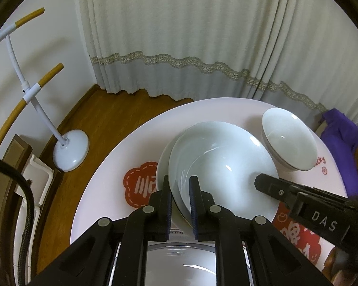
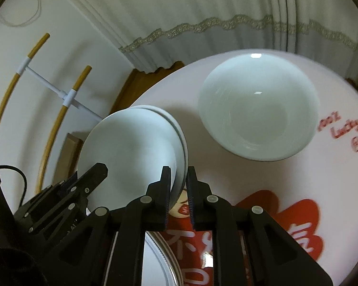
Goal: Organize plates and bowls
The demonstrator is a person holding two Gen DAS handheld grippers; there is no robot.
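2 stacked white plates sit mid-counter, top plate tilted. Left gripper: jaws clamped on the top plate's rim at 7 o'clock. Right gripper: jaws clamped on the rim opposite. 1 white bowl stands apart at 2 o'clock of the plates.

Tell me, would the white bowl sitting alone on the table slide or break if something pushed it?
The white bowl looks glazed and shiny, so it would probably slide easily on the smooth table. It seems to be ceramic, so a fall off the edge could likely crack it. Its narrow foot and wide rim suggest it might tip if pushed high up.
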